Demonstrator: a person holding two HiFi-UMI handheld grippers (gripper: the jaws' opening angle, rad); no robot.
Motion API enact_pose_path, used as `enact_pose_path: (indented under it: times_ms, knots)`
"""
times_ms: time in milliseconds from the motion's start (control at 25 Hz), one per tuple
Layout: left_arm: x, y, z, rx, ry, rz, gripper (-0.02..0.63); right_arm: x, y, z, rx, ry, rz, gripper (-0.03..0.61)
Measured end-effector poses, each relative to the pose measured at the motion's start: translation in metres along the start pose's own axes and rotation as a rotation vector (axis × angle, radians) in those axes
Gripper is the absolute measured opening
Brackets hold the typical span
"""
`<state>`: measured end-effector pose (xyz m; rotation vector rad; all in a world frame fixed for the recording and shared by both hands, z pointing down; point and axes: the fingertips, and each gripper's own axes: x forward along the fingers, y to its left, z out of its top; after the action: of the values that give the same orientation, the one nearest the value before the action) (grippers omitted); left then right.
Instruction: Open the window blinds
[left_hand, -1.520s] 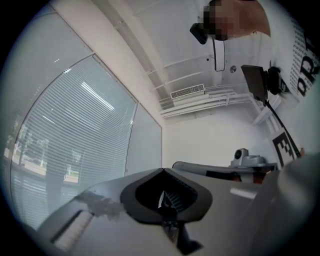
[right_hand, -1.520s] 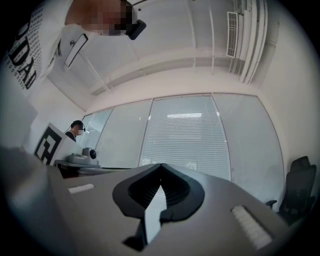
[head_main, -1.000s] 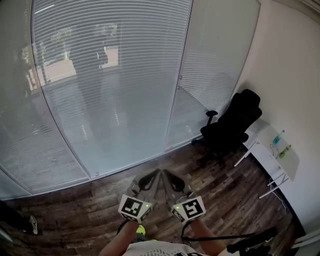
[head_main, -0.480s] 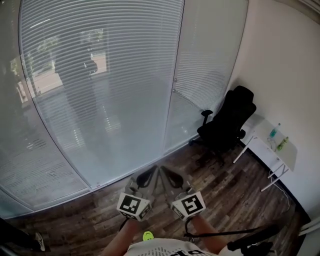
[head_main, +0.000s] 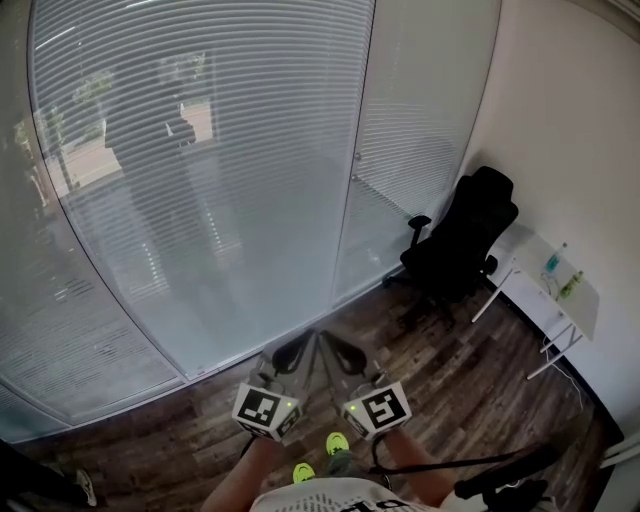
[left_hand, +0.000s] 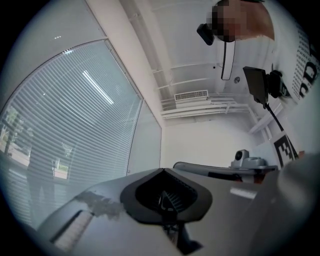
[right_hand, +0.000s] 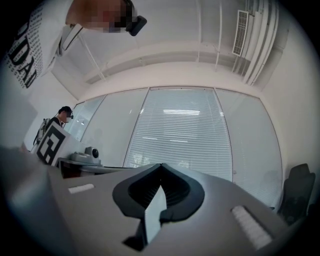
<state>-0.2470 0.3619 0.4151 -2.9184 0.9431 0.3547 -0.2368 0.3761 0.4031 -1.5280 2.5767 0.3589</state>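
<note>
We hold both claws low in front of the window blinds (head_main: 200, 150), well apart from them and touching nothing. The left claw (head_main: 303, 347) has its jaws pressed together with nothing between them. The right claw (head_main: 337, 347) is closed and empty in the same way. The two claws sit side by side, with their tips leaning toward each other and pointing at the foot of the blinds.

The blinds hang fully lowered. Their horizontal slats cover the wide pane from top to bottom, and a little greenery and pavement shows faintly through the upper left slats. Just right of the blinds, past a thin upright frame, a narrower panel (head_main: 420, 110) is slatted over too.

Further right of the blinds, a black office chair (head_main: 460, 245) stands near the corner on the wooden floor (head_main: 470, 370). Beyond the chair, a white surface (head_main: 585, 318) runs along the wall (head_main: 580, 150). Two small bottles (head_main: 553, 267) stand on it, one bluish and one green. Below the claws, on the side away from the blinds, our yellow-green shoes (head_main: 337, 442) show on the floor.
</note>
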Motion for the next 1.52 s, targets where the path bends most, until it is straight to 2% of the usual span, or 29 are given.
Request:
enact_pose_path:
  times_ms: [360, 1120, 1360, 1520]
  knots:
    - [0.027, 0.031, -0.007, -0.007, 0.017, 0.029, -0.009, 0.033, -0.023, -0.010, 0.028, 0.010, 0.030, 0.002]
    - [0.189, 0.052, -0.026, 0.047, 0.030, 0.083, -0.009, 0.075, -0.183, -0.025, 0.042, -0.020, 0.078, 0.003]
    - [0.222, 0.052, -0.043, 0.068, 0.043, 0.090, -0.009, 0.077, -0.218, -0.036, 0.064, -0.013, 0.094, 0.003]
    - [0.230, 0.059, -0.048, 0.071, 0.048, 0.104, -0.009, 0.084, -0.225, -0.043, 0.074, -0.016, 0.098, 0.003]
